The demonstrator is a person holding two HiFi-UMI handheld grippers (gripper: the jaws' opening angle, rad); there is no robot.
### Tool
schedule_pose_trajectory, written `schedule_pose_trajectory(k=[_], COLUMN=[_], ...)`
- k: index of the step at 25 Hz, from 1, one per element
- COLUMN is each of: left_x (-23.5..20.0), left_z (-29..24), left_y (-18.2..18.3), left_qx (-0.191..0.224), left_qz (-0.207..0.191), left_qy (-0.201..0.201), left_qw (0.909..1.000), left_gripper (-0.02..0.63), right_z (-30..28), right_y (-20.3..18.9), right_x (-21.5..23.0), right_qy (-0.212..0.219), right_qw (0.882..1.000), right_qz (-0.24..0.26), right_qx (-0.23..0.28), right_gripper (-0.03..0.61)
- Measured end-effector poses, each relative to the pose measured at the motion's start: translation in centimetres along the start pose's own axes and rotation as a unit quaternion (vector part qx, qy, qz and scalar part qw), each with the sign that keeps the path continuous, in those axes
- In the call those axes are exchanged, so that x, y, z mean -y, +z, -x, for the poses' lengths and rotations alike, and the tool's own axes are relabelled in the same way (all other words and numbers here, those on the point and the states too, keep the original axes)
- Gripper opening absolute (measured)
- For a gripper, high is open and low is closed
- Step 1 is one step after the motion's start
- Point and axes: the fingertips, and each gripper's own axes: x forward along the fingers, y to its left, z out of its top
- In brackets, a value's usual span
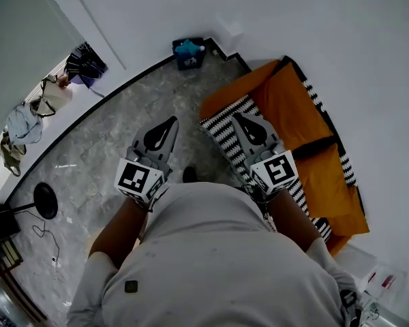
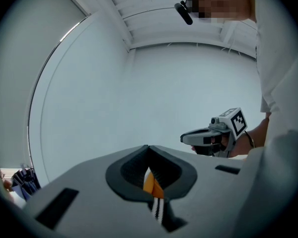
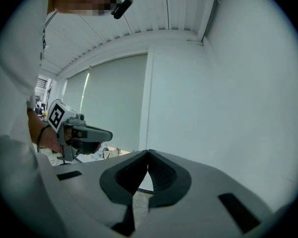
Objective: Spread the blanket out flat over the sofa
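The grey marbled floor [image 1: 116, 114] fills most of the head view, and a white wall [image 1: 341, 26] runs along its far and right edges. Against that wall lies the orange blanket [image 1: 293, 107] with its black-and-white zigzag border, draped in uneven folds with a dark crease across its middle. The sofa must be under it, but I cannot make it out. A person in a pale top stands at the blanket's near-left corner, holding both tools level and out in front. The left gripper [image 1: 172, 122] is over bare floor just beside the zigzag edge; its own view shows the jaws clamped on a pinch of orange cloth and striped trim. The right gripper [image 1: 237, 116] sits above the striped corner with its jaws pressed together, and its own view shows no cloth between them. A small blue bin [image 1: 189, 53] stands at the wall's foot, well apart. The step in hand looks like lifting one corner to start the spread. The next move probably calls for the right claw to take a second hold on the border, then for both to draw the cloth taut across the seat.
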Motion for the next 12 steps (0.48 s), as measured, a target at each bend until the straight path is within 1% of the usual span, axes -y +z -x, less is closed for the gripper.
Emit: schedule_pose_trajectory(k=[4,8,12], left_x=[3.8,8.4,13.1], left_z=[0.1,-0.1,0.2], left_y=[-0.4,-0.3,-0.7], left_qx=[-0.009,-0.009,-0.010], left_qz=[-0.005,-0.011,-0.015], left_qy=[0.002,0.003,0.015], left_qw=[0.9999,0.9999,0.9997], left_gripper=[0.009,0.009,0.009], right_z=[3.8,8.2,13.0], right_y=[-0.9,-1.3,-2.3], right_x=[0.2,0.5,1.1], right_qy=[0.003,0.009,0.014], right_qw=[1.000,1.000,1.000], right_qz=[-0.003,0.000,-0.002], right_qx=[-0.004,-0.001,0.004], right_gripper=[0.026,0.026,0.026])
